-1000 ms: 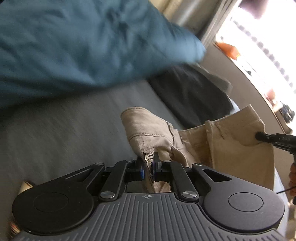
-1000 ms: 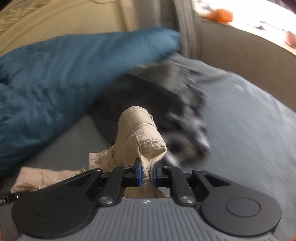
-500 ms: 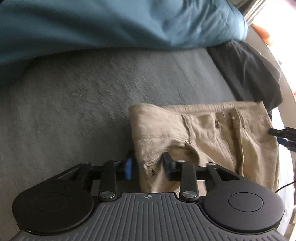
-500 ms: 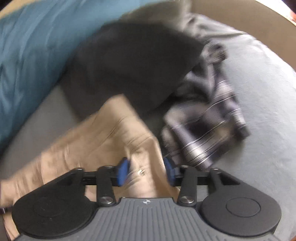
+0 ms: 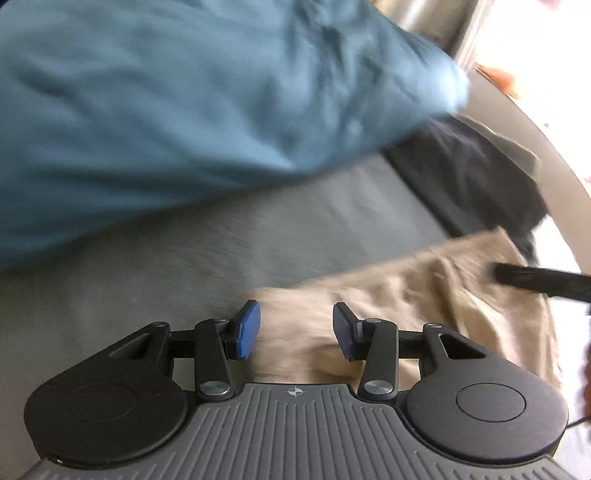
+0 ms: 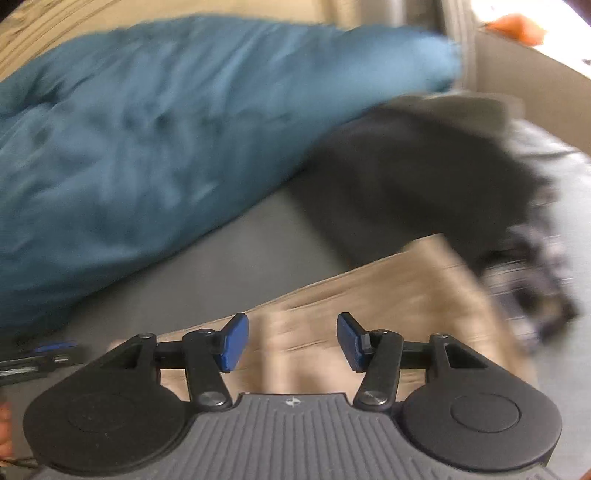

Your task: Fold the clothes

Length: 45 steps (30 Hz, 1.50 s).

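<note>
Grey bed [image 5: 258,236] with teal duvet [image 5: 184,110]; bright window light [image 6: 535,22] beyond

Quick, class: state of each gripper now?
Left gripper: jaws opening, holding nothing, khaki trousers lying beneath.
Right gripper: jaws closing, not yet pressing the trousers.

tan trousers [image 5: 424,295]: matt woven cotton-like cloth, creased. grey bed sheet [image 5: 221,251]: matt cloth, fine nap, smooth. blue duvet [image 5: 184,110]: soft cloth, faint sheen, wrinkled. dark garment [image 6: 406,184]: matt cloth, detail blurred. left gripper [image 5: 296,330]: matt black plastic arms, ribbed grey body, blue rubbery pads [image 5: 246,329], shiny metal pivot screws. right gripper [image 6: 293,341]: same finish.
</note>
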Tool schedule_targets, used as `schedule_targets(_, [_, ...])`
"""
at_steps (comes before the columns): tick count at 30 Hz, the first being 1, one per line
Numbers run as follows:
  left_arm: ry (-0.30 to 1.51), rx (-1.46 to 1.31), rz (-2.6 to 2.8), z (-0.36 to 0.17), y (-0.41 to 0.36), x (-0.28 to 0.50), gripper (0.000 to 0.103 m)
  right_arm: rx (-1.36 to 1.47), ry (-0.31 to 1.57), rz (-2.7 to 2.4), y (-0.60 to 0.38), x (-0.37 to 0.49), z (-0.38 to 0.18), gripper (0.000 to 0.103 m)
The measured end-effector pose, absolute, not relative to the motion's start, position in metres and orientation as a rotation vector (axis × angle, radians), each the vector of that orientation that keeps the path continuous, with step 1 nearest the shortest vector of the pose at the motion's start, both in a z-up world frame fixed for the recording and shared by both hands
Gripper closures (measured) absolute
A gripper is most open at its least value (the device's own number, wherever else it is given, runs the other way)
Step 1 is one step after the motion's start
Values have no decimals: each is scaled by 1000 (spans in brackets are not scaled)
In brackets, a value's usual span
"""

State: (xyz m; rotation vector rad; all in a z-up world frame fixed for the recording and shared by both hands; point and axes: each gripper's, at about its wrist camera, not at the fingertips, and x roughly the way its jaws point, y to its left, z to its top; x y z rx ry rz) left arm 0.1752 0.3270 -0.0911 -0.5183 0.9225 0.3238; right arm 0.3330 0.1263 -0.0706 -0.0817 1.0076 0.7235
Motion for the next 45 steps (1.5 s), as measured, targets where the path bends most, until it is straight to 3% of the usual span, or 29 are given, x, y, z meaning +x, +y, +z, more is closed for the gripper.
schedule_targets(10, [999, -483, 305, -137, 302, 211, 61, -277, 1161, 703, 196, 328, -135, 53])
schedule_targets(19, [1011, -440, 257, -134, 295, 205, 66, -269, 1182, 740, 181, 336, -138, 52])
schedule_targets(22, [1024, -400, 264, -141, 290, 208, 66, -210, 1223, 759, 176, 346, -146, 43])
schedule_targets(24, [1029, -368, 274, -144, 286, 210, 67, -161, 1248, 777, 175, 352, -150, 32])
schedule_targets(26, [1030, -329, 284, -145, 281, 212, 68, -151, 1254, 788, 178, 352, -151, 29])
schedule_targets(28, [1026, -302, 290, -145, 277, 211, 69, -212, 1234, 797, 182, 345, -148, 41])
schedule_targets(30, [1020, -290, 296, -145, 275, 210, 69, -262, 1226, 813, 183, 341, -143, 67])
schedule_targets(32, [1013, -277, 311, -145, 273, 209, 69, -257, 1229, 806, 180, 339, -139, 84])
schedule_targets(33, [1010, -268, 319, -146, 272, 209, 70, -256, 1212, 793, 179, 338, -136, 97])
schedule_targets(45, [967, -197, 389, -141, 272, 218, 73, -213, 1072, 758, 184, 343, -109, 98])
